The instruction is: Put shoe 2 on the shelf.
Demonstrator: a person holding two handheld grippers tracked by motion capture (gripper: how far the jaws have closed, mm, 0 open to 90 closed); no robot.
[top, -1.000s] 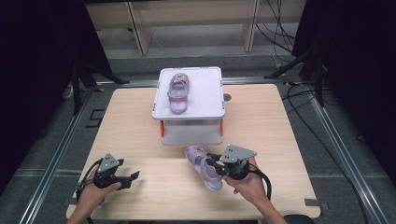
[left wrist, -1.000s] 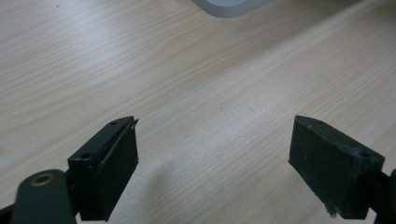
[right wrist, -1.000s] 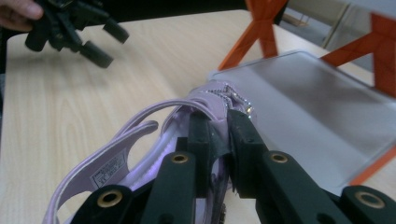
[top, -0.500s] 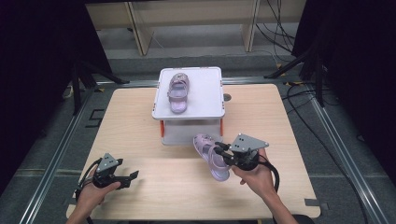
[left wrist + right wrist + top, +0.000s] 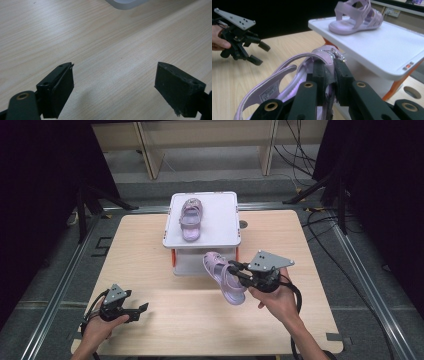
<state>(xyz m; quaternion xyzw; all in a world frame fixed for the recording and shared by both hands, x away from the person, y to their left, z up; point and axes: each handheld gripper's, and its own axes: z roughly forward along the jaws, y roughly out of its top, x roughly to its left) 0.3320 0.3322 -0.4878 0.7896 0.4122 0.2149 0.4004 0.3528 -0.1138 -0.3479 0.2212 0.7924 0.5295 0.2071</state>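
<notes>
A lilac sandal [image 5: 224, 275] hangs in the air in front of the white box, with my right gripper [image 5: 239, 271] shut on its upper strap; the right gripper view shows the jaws pinching the strap of this sandal [image 5: 287, 82]. A matching second sandal [image 5: 190, 218] lies on the white lid [image 5: 220, 225], also seen as the far sandal [image 5: 357, 17] on the lid [image 5: 387, 47]. My left gripper [image 5: 141, 311] rests low near the table's front left, open with nothing between its fingers [image 5: 58, 92]; it shows as the left gripper [image 5: 260, 53] at the far left.
The white box with orange corners [image 5: 200, 262] stands at the back middle of the wooden table [image 5: 150, 265]. Metal rails run along the table's left and right sides. Cables lie on the floor at the right. Bare wood stretches between the two grippers.
My right gripper has lifted the sandal off the table and carried it up and toward the box. The left gripper has stayed where it was.
</notes>
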